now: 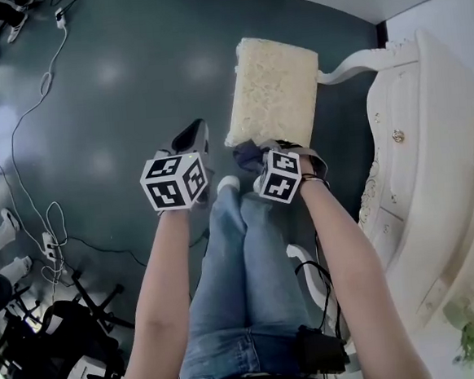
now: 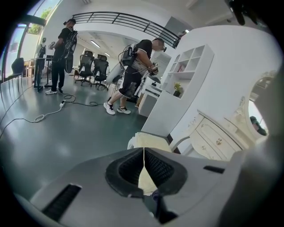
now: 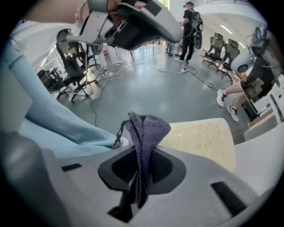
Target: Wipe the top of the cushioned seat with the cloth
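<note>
Below, glossy teal floor, cream cushioned seat, cloth pinched

We are looking at a big open work hall, something like a lab or studio. A glossy dark floor is spreading wide, with cables trailing across it and office chairs standing at the far side. People wearing backpacks are working near a white shelf unit. A railing is running overhead, and a carved white dresser is standing at the right.
</note>
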A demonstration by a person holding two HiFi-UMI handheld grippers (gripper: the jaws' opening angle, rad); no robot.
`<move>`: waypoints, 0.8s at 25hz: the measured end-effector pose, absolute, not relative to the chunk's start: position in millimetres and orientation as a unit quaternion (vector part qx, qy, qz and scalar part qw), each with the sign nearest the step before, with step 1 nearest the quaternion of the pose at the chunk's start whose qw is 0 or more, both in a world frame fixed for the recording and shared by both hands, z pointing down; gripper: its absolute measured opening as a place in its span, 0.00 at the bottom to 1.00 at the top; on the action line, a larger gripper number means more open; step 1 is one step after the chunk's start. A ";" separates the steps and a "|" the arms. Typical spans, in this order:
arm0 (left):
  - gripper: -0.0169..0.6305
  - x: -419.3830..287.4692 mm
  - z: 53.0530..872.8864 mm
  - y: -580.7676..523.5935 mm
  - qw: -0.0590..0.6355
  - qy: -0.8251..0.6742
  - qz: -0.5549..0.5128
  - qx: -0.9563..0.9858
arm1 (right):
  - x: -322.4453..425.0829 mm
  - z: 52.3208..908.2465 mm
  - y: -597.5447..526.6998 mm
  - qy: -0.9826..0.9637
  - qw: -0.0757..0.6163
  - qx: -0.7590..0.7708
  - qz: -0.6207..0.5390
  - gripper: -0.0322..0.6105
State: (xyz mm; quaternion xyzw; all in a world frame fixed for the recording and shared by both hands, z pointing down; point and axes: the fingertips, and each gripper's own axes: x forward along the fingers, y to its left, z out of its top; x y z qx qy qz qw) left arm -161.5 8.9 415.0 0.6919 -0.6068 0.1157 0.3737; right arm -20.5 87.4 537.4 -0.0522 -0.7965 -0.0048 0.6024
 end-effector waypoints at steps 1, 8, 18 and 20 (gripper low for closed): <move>0.03 -160.1 409.3 7.6 0.373 -0.606 0.114 0.693 | -19.9 529.0 85.7 -0.802 0.596 -0.039 0.008 0.10; 0.03 -145.0 361.6 -6.1 0.356 -0.601 0.104 0.708 | -15.4 466.5 70.6 -0.833 0.551 0.038 0.047 0.10; 0.03 -138.2 289.3 -9.8 0.321 -0.599 0.086 0.728 | -7.0 368.7 52.0 -0.867 0.467 0.149 0.086 0.10; 0.03 -133.6 272.3 -13.0 0.313 -0.598 0.078 0.734 | -0.5 350.3 46.5 -0.871 0.455 0.167 0.085 0.10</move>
